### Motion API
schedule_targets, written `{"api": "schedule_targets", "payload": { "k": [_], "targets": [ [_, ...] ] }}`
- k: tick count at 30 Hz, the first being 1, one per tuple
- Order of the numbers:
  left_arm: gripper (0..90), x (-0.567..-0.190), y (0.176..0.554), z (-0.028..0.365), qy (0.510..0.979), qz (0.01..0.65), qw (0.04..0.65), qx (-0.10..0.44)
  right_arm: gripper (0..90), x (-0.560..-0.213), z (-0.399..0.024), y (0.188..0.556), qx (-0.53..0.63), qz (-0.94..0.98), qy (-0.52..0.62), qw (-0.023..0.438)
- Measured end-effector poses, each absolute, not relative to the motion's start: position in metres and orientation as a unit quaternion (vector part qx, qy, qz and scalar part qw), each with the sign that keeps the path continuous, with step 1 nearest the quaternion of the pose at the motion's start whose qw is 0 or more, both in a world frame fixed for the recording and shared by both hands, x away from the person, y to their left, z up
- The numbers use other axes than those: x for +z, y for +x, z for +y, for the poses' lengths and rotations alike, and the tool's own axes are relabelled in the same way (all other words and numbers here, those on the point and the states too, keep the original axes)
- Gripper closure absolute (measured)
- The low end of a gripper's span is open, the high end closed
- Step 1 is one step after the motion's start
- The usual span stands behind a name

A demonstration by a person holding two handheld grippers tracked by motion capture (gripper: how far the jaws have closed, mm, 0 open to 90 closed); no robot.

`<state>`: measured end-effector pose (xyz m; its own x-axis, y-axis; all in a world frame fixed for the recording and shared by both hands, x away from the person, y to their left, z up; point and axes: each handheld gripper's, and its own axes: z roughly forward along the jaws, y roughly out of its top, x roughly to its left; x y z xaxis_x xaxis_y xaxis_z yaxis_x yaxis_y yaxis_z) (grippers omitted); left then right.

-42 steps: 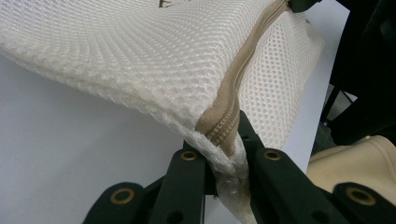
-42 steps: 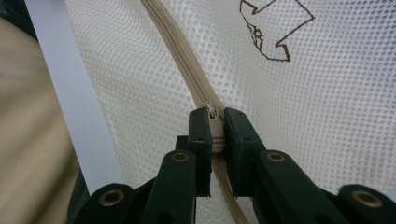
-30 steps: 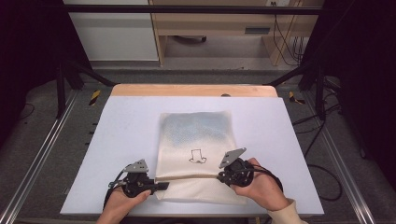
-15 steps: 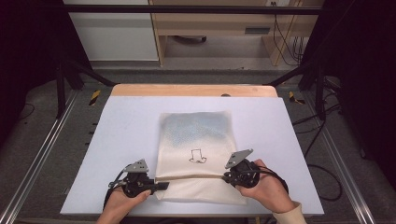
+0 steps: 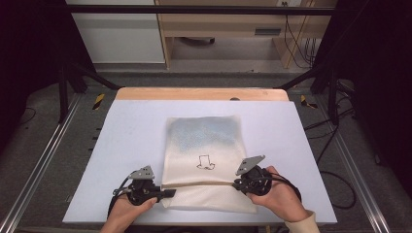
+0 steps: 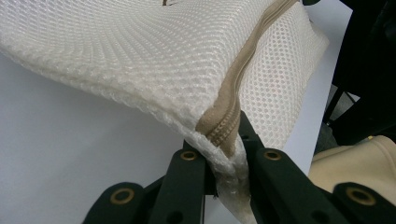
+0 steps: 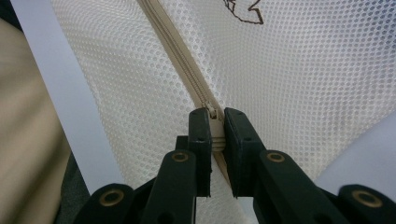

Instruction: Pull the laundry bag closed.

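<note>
A white mesh bag (image 5: 204, 141) with a small hat drawing (image 5: 205, 162) lies flat on the white table (image 5: 121, 145). A beige zipper (image 5: 199, 185) runs across the bag near its front end. My left gripper (image 5: 167, 193) is shut on the bag's left edge, where the zipper (image 6: 243, 65) ends. In the left gripper view (image 6: 227, 149) the mesh (image 6: 140, 56) is bunched between the jaws and lifted a little. My right gripper (image 5: 236, 183) is at the zipper's right end. In the right gripper view (image 7: 216, 121) it is shut on the zipper pull, with closed teeth (image 7: 173, 51) running away ahead.
A wooden strip (image 5: 201, 93) borders the table's far edge. Metal frame rails (image 5: 39, 165) run along both sides, and cables (image 5: 335, 179) lie on the floor at the right. A beige sleeve (image 6: 355, 158) is close behind the bag.
My right gripper has shifted slightly to the right along the zipper line. The left gripper and the bag's far part have stayed put.
</note>
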<state>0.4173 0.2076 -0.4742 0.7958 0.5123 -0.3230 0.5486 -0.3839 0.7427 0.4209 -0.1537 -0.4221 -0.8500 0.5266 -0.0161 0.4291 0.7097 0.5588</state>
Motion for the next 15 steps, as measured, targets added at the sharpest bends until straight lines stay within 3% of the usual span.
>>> {"api": "schedule_targets", "payload": {
  "k": [15],
  "targets": [
    [84.8,-0.4737,0.4174,0.2085,0.831,0.32,0.454,-0.015,81.7,-0.4232,-0.1634,0.4201,0.279,0.917,0.269,0.09]
  ]
}}
